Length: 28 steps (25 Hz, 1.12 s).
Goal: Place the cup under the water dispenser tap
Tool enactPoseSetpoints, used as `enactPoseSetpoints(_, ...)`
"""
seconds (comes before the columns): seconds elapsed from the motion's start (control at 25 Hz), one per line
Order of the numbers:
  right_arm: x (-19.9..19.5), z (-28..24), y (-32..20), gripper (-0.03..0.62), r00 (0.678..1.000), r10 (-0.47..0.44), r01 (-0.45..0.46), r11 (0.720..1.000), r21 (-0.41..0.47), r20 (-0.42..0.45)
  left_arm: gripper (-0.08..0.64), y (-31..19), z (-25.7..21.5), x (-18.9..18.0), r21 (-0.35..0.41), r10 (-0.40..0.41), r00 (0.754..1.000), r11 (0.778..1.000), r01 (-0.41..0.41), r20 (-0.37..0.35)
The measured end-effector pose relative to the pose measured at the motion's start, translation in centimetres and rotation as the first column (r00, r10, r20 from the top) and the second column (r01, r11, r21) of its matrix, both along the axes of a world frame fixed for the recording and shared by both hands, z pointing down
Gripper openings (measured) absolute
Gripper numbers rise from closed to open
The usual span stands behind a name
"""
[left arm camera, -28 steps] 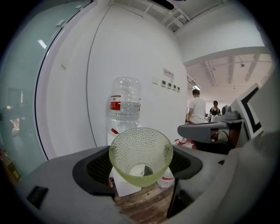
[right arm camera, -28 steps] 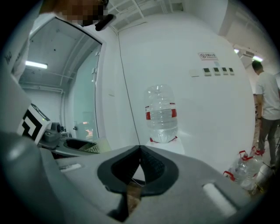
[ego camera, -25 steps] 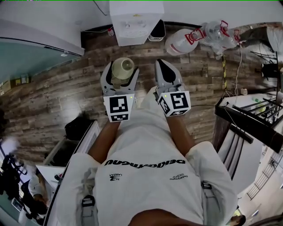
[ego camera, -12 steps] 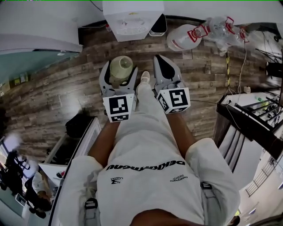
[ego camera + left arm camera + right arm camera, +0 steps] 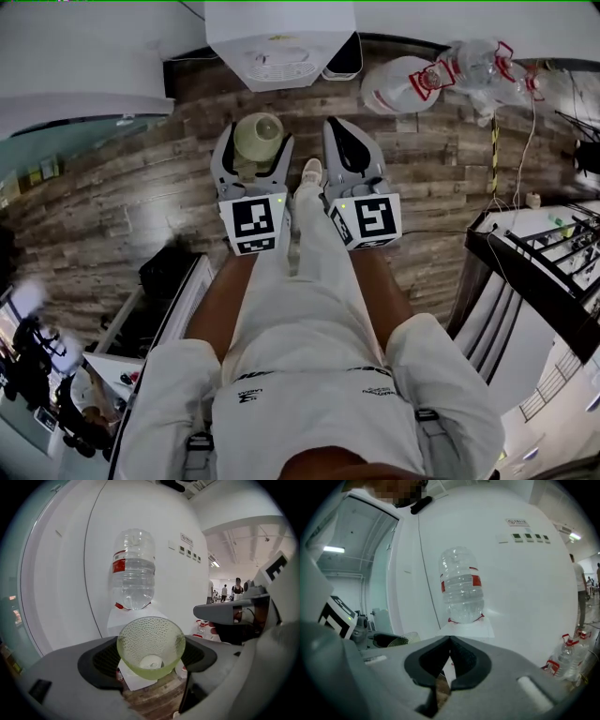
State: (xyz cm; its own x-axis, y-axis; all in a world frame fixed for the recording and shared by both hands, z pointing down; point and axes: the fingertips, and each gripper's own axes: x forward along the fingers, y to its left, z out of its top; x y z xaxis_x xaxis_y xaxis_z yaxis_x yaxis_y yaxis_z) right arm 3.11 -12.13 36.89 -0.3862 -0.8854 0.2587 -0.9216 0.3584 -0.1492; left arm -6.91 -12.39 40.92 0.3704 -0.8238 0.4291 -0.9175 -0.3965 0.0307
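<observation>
A pale green, dimpled plastic cup (image 5: 151, 646) sits upright between the jaws of my left gripper (image 5: 255, 150), which is shut on it; from above the cup (image 5: 258, 141) shows its round mouth. The white water dispenser (image 5: 278, 42) stands ahead against the wall, with a clear water bottle (image 5: 133, 569) upside down on top. My right gripper (image 5: 345, 141) is beside the left one, jaws shut with nothing in them; in its own view the black pads (image 5: 461, 660) meet. The dispenser (image 5: 464, 630) and the bottle (image 5: 461, 585) show there too.
Wooden plank floor (image 5: 141, 197) runs up to the dispenser. Spare water bottles (image 5: 412, 80) lie at the right near the wall. A dark rack (image 5: 534, 253) stands at the right, a black bag (image 5: 164, 267) and a low cabinet at the left. The person's legs are under the grippers.
Both grippers and the person have moved closer to the dispenser, which now fills more of the top of the head view. The cup stays in the left gripper's jaws.
</observation>
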Motion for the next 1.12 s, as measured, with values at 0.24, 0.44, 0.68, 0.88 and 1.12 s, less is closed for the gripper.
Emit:
enactPoseSetpoints(0.24, -0.2, 3.6, -1.2, -0.002, 1.0, 0.018, -0.018, 1.0, -0.013, 0.024, 0.373, -1.8, 3.8, -0.2, 0.0, -0.015, 1.0, 1.0, 0.015, 0.014)
enactPoseSetpoints(0.44, -0.7, 6.5, -2.1, -0.002, 1.0, 0.021, -0.021, 1.0, -0.015, 0.023, 0.373, -2.9, 7.2, -0.5, -0.02, -0.03, 1.0, 0.999, 0.03, -0.006)
enactPoseSetpoints(0.68, -1.0, 9.5, -2.7, -0.002, 1.0, 0.007, -0.007, 1.0, -0.01, 0.005, 0.373, -4.4, 11.7, -0.9, -0.033, -0.044, 0.999, 0.998, 0.044, -0.001)
enactPoseSetpoints(0.88, -0.5, 13.0, -4.0, -0.002, 1.0, 0.013, -0.013, 0.999, -0.029, 0.002, 0.373, -6.6, 16.1, -1.2, -0.047, -0.06, 0.998, 0.997, 0.06, 0.007)
enactPoseSetpoints(1.12, 0.2, 16.5, -4.8, -0.002, 1.0, 0.022, -0.022, 0.999, -0.043, -0.002, 0.373, -8.3, 20.5, -1.0, -0.049, -0.035, 0.999, 0.998, 0.036, 0.028)
